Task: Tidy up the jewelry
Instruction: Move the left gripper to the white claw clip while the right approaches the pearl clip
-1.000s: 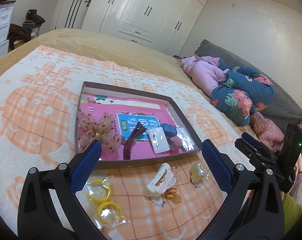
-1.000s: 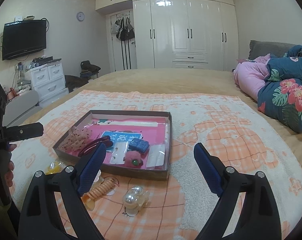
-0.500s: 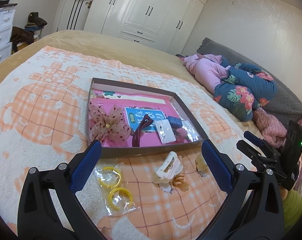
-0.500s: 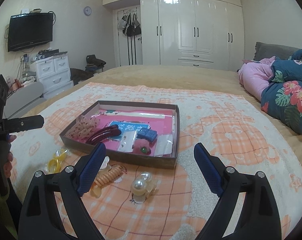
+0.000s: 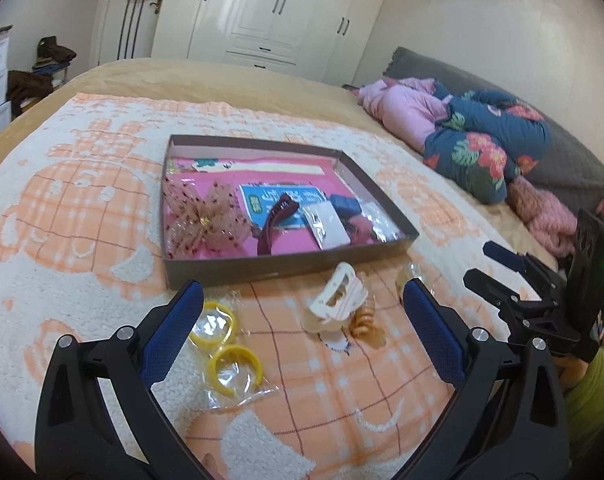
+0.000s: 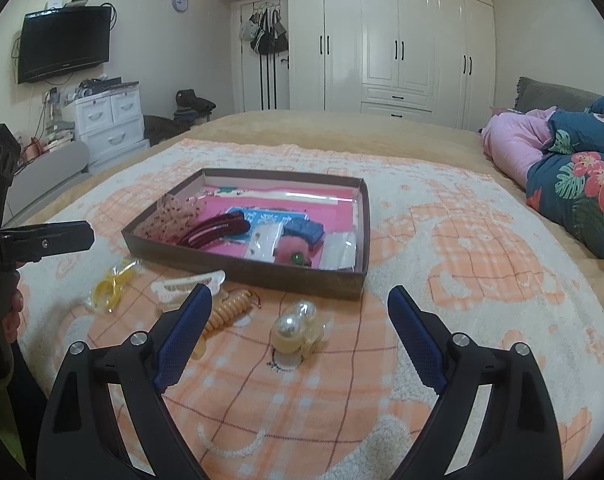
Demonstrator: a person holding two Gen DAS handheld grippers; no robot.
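A shallow brown tray (image 5: 278,268) (image 6: 262,272) with a pink floor lies on the bed blanket. It holds a sheer bow (image 5: 206,216), a dark red hair clip (image 5: 274,220) (image 6: 218,228), small packets and a pink pom-pom (image 6: 290,254). In front of it lie bagged yellow rings (image 5: 222,340) (image 6: 110,286), a white claw clip (image 5: 338,300) (image 6: 186,284), an orange coil tie (image 6: 226,312) and a pearl clip (image 6: 294,328). My left gripper (image 5: 300,296) is open and empty above the loose items. My right gripper (image 6: 300,300) is open and empty above the pearl clip.
The orange-and-white blanket (image 6: 462,264) covers the bed. Folded pink and floral bedding (image 5: 474,140) lies at the right. White wardrobes (image 6: 382,40) stand at the back, with a dresser (image 6: 106,120) and a television (image 6: 62,42) at the left.
Both grippers have drawn back from the tray, so more of the loose items in front of it shows. Both stay open and empty.
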